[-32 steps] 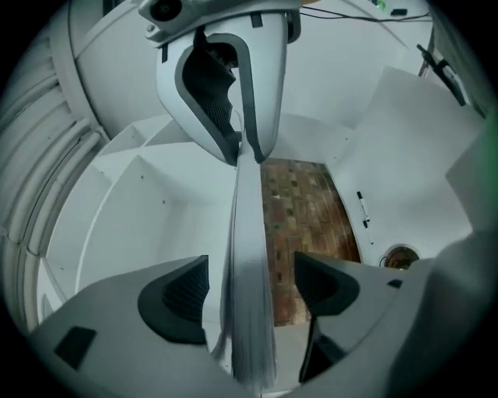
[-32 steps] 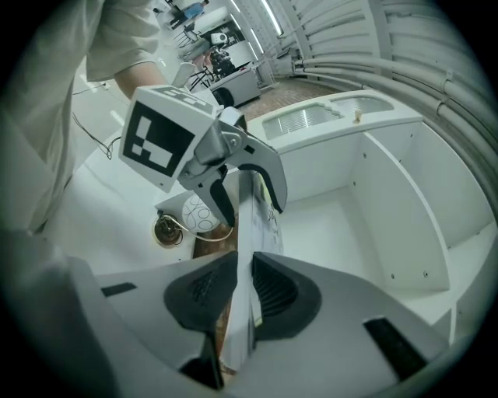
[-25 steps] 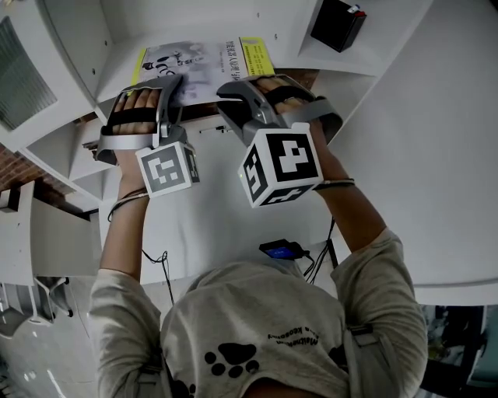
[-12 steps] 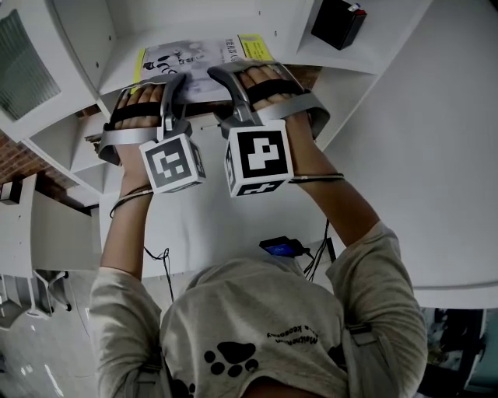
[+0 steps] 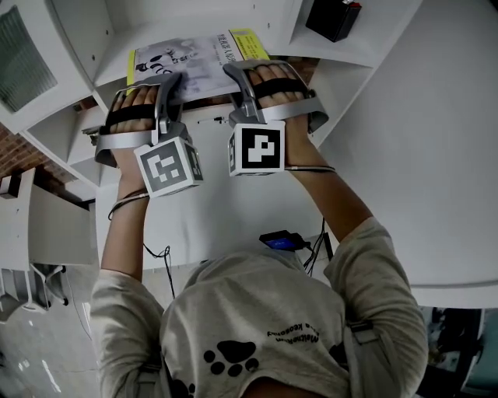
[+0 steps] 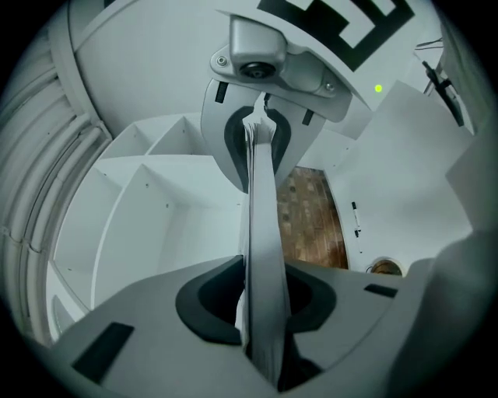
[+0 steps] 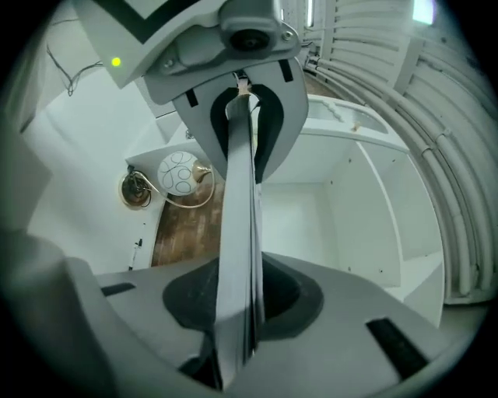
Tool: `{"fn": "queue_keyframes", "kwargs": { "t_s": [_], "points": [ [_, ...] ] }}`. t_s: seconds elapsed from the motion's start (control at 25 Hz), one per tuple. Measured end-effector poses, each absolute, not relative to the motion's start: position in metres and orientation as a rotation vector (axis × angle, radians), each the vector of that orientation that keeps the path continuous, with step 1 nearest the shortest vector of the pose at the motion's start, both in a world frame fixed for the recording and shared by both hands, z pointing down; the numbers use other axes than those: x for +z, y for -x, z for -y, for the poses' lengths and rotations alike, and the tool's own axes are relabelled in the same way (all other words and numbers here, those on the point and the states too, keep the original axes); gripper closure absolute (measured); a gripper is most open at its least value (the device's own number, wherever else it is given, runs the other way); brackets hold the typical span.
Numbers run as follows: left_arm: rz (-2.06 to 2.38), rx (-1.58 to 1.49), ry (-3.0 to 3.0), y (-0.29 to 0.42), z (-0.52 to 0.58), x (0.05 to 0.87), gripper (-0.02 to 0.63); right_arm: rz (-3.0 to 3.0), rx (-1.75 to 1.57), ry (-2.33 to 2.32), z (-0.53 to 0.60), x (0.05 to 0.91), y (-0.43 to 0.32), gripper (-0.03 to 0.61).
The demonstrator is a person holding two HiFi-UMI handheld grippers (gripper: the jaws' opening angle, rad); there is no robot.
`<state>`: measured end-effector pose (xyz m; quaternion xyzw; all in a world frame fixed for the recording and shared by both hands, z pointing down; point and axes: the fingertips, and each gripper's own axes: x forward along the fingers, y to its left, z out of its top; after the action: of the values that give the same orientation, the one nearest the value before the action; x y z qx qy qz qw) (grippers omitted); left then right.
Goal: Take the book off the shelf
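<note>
A thin book [image 5: 194,58] with a grey cover and a yellow band lies flat at the front of a white shelf [image 5: 117,47], held from both sides. My left gripper [image 5: 173,82] is shut on its near left edge. My right gripper [image 5: 237,71] is shut on its near right edge; its jaws have just been closing, with the book between them. In the left gripper view the book [image 6: 261,233] runs edge-on through my left gripper [image 6: 261,311], with the other gripper at its far end. The right gripper view shows the book [image 7: 237,233] clamped in my right gripper [image 7: 237,315].
White shelf compartments [image 7: 342,210] surround the book. A black box [image 5: 334,17] sits in the compartment to the right. A white desk [image 5: 436,155] spreads to the right. A small device with cables [image 5: 282,241] lies below my arms. Brick-patterned floor [image 6: 311,218] shows beyond.
My right gripper has shifted left and up toward the left one and rolled, so its marker cube faces me squarely. The book has slid slightly left with both grippers.
</note>
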<state>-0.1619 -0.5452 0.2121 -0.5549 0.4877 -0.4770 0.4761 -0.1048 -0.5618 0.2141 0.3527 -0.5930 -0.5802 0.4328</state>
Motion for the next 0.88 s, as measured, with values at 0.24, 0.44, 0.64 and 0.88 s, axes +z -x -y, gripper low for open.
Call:
{"fn": "queue_keyframes", "kwargs": {
  "t_s": [0.24, 0.44, 0.64, 0.88],
  "points": [
    [-1.23, -1.111, 1.322, 0.184, 0.525, 0.198, 0.534, 1.491, -1.475, -0.862, 0.541, 0.2, 0.13, 0.499],
    [-1.225, -1.093, 1.295, 0.179, 0.503, 0.205, 0.535, 1.516, -1.461, -0.871, 0.518, 0.206, 0.123, 0.5],
    [-1.218, -1.063, 1.323, 0.175, 0.492, 0.204, 0.534, 1.534, -1.437, -0.88, 0.504, 0.203, 0.118, 0.502],
    [-1.122, -1.143, 1.461, 0.15, 0.446, 0.265, 0.518, 1.616, -1.285, -0.805, 0.456, 0.265, 0.094, 0.5]
  ]
}}
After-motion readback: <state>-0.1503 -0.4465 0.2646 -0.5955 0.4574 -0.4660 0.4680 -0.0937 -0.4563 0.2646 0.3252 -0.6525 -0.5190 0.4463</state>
